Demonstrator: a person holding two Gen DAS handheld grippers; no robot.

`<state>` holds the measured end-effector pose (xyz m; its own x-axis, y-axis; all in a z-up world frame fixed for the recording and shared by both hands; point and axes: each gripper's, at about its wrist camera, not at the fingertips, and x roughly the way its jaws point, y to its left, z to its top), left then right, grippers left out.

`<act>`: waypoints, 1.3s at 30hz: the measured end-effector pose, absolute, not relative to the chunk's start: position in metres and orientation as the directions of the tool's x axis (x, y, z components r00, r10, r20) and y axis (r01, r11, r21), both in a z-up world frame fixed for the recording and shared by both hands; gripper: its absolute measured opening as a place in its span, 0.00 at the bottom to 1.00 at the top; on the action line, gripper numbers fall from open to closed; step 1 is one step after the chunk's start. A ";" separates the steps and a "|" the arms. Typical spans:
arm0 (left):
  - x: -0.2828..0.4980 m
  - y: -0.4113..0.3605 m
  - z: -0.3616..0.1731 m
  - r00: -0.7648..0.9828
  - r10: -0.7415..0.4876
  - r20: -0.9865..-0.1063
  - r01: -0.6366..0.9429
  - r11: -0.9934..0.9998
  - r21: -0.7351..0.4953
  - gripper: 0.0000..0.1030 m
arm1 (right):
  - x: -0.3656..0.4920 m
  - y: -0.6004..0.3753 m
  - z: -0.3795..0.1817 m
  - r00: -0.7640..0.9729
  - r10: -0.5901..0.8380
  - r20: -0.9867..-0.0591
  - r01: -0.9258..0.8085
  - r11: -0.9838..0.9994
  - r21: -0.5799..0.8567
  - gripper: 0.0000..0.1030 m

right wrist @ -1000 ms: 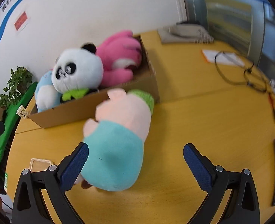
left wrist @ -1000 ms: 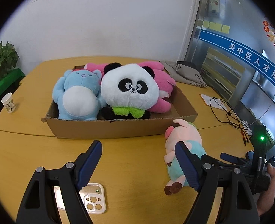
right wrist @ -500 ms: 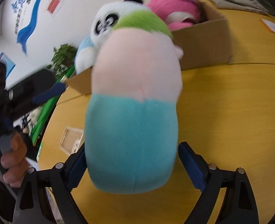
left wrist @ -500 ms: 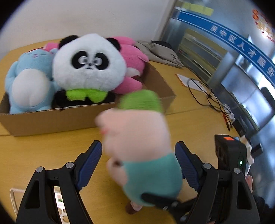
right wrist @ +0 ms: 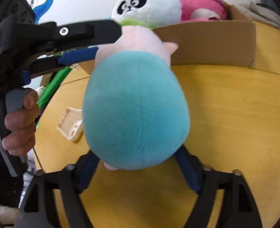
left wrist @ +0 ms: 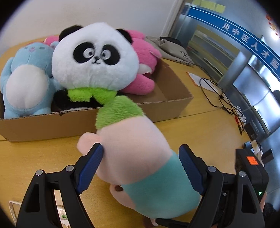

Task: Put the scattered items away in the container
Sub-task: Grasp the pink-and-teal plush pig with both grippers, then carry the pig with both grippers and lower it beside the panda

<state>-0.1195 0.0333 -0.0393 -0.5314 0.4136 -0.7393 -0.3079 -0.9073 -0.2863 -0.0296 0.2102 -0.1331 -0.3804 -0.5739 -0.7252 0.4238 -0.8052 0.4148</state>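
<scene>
**Both tongs on the pig plush, right next to the box**

Right gripper (right wrist: 140, 172) has its blue pads pressed into the bottom of the pig plush (right wrist: 136, 112), at the teal end, so it's clamped on and the toy is up off the wooden table (right wrist: 235, 114). Left gripper (left wrist: 141, 168) sits around the pink middle of the same pig plush (left wrist: 132, 152): its left pad touches the fur, but the right pad shows a sliver of daylight, so those fingers are spread, not squeezing. The green cap of the toy points at the cardboard box (left wrist: 64, 121) and overlaps its near wall from this angle; I can't tell if it actually touches.

Inside the box: a panda plush (left wrist: 96, 57) in the middle, a blue plush (left wrist: 28, 79) on one side, a pink plush (left wrist: 145, 64) behind. A clear phone case (right wrist: 71, 123) lies on the table near the left hand (right wrist: 20, 121), and a black cable (left wrist: 216, 93) is over past the box.
</scene>
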 end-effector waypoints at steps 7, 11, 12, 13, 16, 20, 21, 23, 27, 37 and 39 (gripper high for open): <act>-0.137 0.020 -0.054 -0.478 0.486 -0.731 -0.307 -0.873 -0.379 0.65 | -0.034 0.184 -0.112 -0.442 -0.544 -0.713 0.471 -0.817 0.331 0.91; -0.133 0.010 -0.049 -0.476 0.523 -0.707 -0.323 -0.852 -0.412 0.50 | -0.038 0.173 -0.114 -0.429 -0.556 -0.712 0.477 -0.808 0.344 0.82; -0.131 0.009 -0.046 -0.480 0.527 -0.701 -0.330 -0.849 -0.413 0.47 | -0.036 0.172 -0.113 -0.436 -0.558 -0.706 0.481 -0.808 0.341 0.79; -0.129 0.010 -0.043 -0.485 0.526 -0.699 -0.338 -0.850 -0.405 0.47 | -0.033 0.171 -0.111 -0.444 -0.558 -0.701 0.483 -0.808 0.337 0.78; -0.121 0.021 -0.022 -0.517 0.520 -0.680 -0.381 -0.851 -0.361 0.45 | -0.024 0.167 -0.104 -0.482 -0.550 -0.682 0.484 -0.816 0.316 0.74; -0.115 0.033 0.027 -0.578 0.555 -0.598 -0.475 -0.825 -0.307 0.42 | -0.024 0.185 -0.081 -0.534 -0.544 -0.647 0.479 -0.825 0.299 0.73; -0.116 0.037 0.041 -0.592 0.562 -0.578 -0.496 -0.819 -0.288 0.42 | -0.025 0.189 -0.071 -0.555 -0.539 -0.634 0.477 -0.830 0.288 0.73; -0.122 0.046 0.065 -0.610 0.572 -0.548 -0.534 -0.808 -0.249 0.42 | -0.026 0.197 -0.048 -0.592 -0.541 -0.597 0.480 -0.832 0.278 0.73; -0.156 0.064 0.105 -0.641 0.585 -0.496 -0.588 -0.790 -0.171 0.42 | -0.052 0.220 -0.008 -0.665 -0.520 -0.536 0.477 -0.848 0.231 0.73; -0.280 0.107 0.071 -0.570 0.540 -0.619 -0.566 -0.804 -0.181 0.31 | -0.178 0.248 -0.008 -0.781 -0.436 -0.447 0.425 -0.896 0.131 0.73; -0.296 0.116 0.033 -0.505 0.519 -0.690 -0.547 -0.810 -0.209 0.25 | -0.193 0.253 -0.034 -0.780 -0.364 -0.509 0.371 -0.924 0.093 0.73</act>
<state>-0.2957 0.1165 0.0330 -0.5052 0.5187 -0.6897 -0.5474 -0.8105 -0.2086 -0.1933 0.2530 -0.0337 -0.7797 -0.3645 -0.5092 0.3710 -0.9239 0.0932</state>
